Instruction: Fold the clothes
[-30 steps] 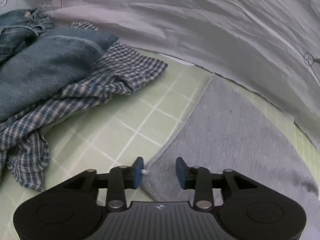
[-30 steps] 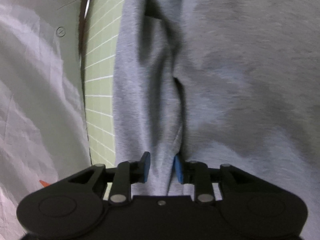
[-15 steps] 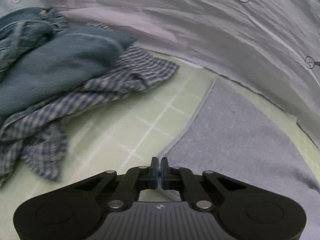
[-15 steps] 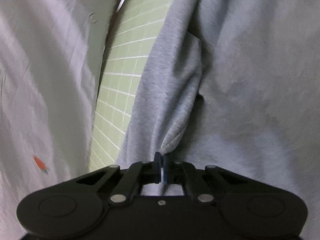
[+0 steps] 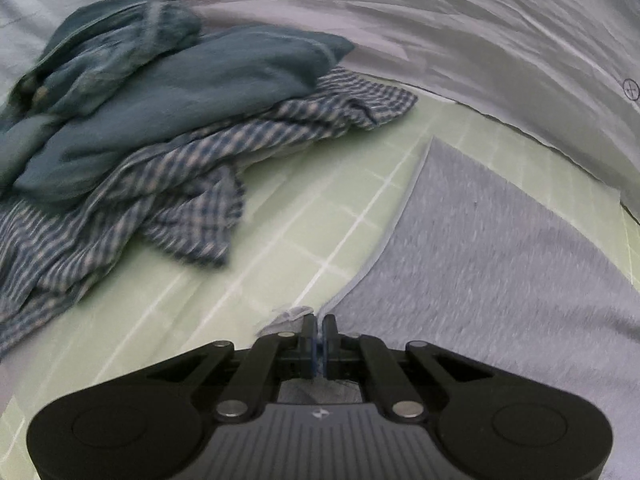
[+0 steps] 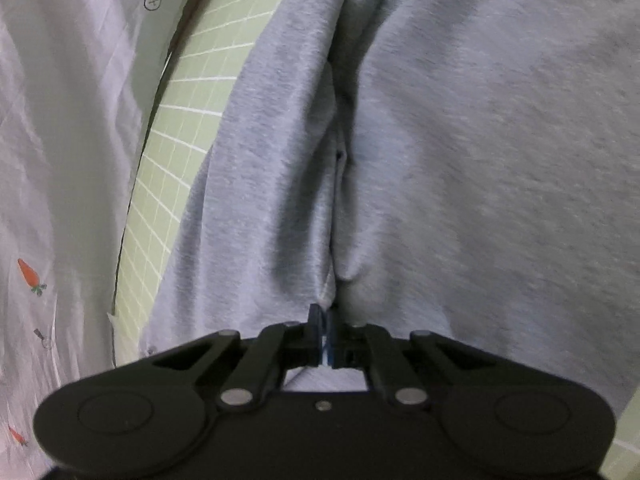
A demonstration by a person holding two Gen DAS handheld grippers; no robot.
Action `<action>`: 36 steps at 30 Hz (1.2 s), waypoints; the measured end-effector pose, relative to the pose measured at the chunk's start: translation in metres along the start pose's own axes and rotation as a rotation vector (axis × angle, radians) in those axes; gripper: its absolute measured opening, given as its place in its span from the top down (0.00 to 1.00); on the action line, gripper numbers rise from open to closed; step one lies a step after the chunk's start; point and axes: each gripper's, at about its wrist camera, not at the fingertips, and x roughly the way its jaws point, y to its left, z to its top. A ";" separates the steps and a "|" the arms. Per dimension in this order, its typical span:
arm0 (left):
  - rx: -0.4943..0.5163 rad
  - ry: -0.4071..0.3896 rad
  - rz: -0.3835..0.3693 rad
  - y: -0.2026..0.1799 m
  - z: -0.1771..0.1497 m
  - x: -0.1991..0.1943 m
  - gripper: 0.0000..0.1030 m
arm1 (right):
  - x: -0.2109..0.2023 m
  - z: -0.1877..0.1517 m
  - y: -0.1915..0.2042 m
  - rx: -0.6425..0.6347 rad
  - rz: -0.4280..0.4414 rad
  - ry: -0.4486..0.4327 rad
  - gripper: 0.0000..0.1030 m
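Left wrist view
Landmark: pale green cutting mat with a white grid [image 5: 280, 216].
Garment: grey heathered knit garment [image 5: 500, 248], spread flat on the mat's right half.
Garment axis: its pale hemmed left edge runs as a long straight line from the gripper up and away toward the mat's far side.
Left gripper: black two-finger left gripper [image 5: 319, 340], jaws pressed together on the near corner of the grey garment; a small fold of hem sticks out just left of the fingers.
Pile: blue-and-white checked shirt [image 5: 168, 200], crumpled on the mat's left side, well apart from the grey garment.
On the pile: blue denim garment [image 5: 172, 96], lying on top of the checked shirt.
Beyond the mat: wrinkled white sheet printed with small round marks [image 5: 460, 28].

Right wrist view
Garment: the grey garment [image 6: 500, 160] fills most of the view and covers the mat [image 6: 172, 168] except a strip at left.
Garment axis: a long ridge with a dark crease beside it runs straight away from the gripper.
Right gripper: black two-finger right gripper [image 6: 325, 340], jaws clamped shut on the near end of that ridge.
Left of the mat: the white sheet [image 6: 68, 160], here showing small orange carrot prints.
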 end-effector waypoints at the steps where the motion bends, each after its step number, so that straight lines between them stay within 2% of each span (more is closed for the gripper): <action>1: -0.005 -0.001 0.006 0.003 -0.004 -0.003 0.97 | -0.003 -0.001 -0.002 -0.013 -0.002 0.003 0.98; 6: 0.014 -0.017 0.026 0.008 -0.019 -0.020 0.92 | -0.016 -0.002 -0.017 -0.025 0.028 0.039 0.95; 8: -0.005 -0.045 0.013 0.008 -0.020 -0.033 0.92 | -0.026 0.004 -0.018 -0.039 0.049 0.029 0.82; 9: -0.012 -0.062 0.008 0.007 -0.021 -0.041 0.86 | -0.031 0.006 -0.018 -0.046 0.060 0.024 0.78; 10: -0.016 -0.079 0.002 0.005 -0.022 -0.048 0.76 | -0.036 0.009 -0.018 -0.053 0.070 0.018 0.71; 12: -0.001 -0.112 -0.005 -0.005 -0.025 -0.064 0.64 | -0.052 0.020 -0.013 -0.114 0.079 -0.036 0.66; 14: 0.031 -0.129 -0.029 -0.022 -0.030 -0.075 0.61 | -0.065 0.033 -0.005 -0.182 0.080 -0.094 0.61; 18: 0.138 -0.110 -0.100 -0.072 -0.051 -0.079 0.55 | -0.083 0.070 0.018 -0.385 -0.012 -0.231 0.58; 21: 0.223 -0.065 -0.159 -0.116 -0.071 -0.079 0.45 | -0.086 0.097 0.039 -0.568 -0.113 -0.338 0.55; 23: 0.259 -0.039 -0.211 -0.143 -0.083 -0.076 0.41 | -0.087 0.120 0.044 -0.638 -0.166 -0.394 0.52; 25: 0.280 -0.016 -0.224 -0.163 -0.089 -0.071 0.38 | -0.084 0.144 0.047 -0.688 -0.216 -0.437 0.52; 28: 0.270 0.005 -0.214 -0.185 -0.090 -0.061 0.37 | -0.073 0.181 0.050 -0.730 -0.280 -0.466 0.51; 31: 0.223 0.020 -0.190 -0.199 -0.079 -0.048 0.36 | -0.057 0.218 0.052 -0.722 -0.310 -0.455 0.51; 34: 0.227 0.032 -0.158 -0.215 -0.072 -0.036 0.35 | -0.036 0.242 0.050 -0.719 -0.361 -0.447 0.51; 36: 0.252 0.043 -0.131 -0.226 -0.071 -0.032 0.35 | -0.028 0.246 0.045 -0.723 -0.414 -0.449 0.51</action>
